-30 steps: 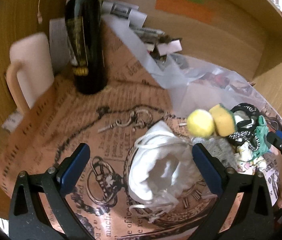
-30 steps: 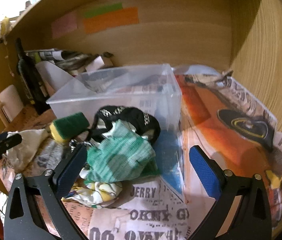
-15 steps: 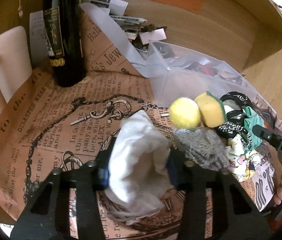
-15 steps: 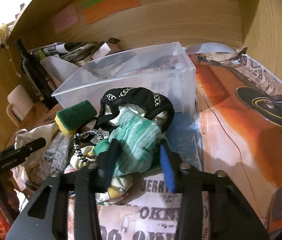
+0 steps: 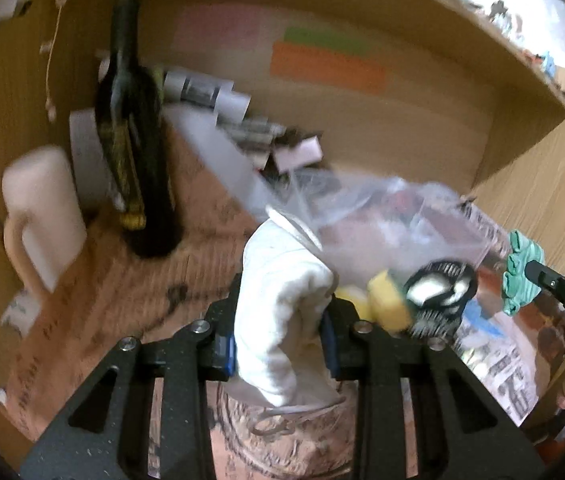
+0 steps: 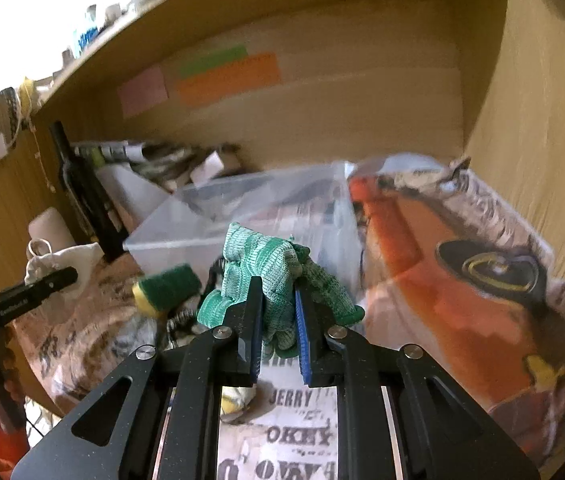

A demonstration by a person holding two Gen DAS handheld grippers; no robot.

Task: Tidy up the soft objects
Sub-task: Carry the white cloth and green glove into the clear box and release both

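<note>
My left gripper (image 5: 280, 340) is shut on a white drawstring pouch (image 5: 278, 300) and holds it lifted above the desk. My right gripper (image 6: 278, 328) is shut on a green knitted cloth (image 6: 266, 268) and holds it lifted too; the cloth also shows in the left wrist view (image 5: 520, 276). A clear plastic bin (image 6: 242, 208) stands just behind both held things. A yellow-green sponge (image 6: 166, 288), a yellow ball (image 5: 352, 300) and a black patterned cloth (image 5: 438, 288) lie in front of the bin.
A dark wine bottle (image 5: 134, 152) and a cream mug (image 5: 42, 216) stand at the back left. Printed newspaper sheets (image 6: 462, 280) cover the desk. Rolled papers (image 5: 210, 92) lie against the wooden back wall, and a wooden side wall (image 6: 542, 120) closes the right.
Both grippers closed on their things, the left on the pouch and the right on the green cloth, then lifted them off the desk toward the bin.
</note>
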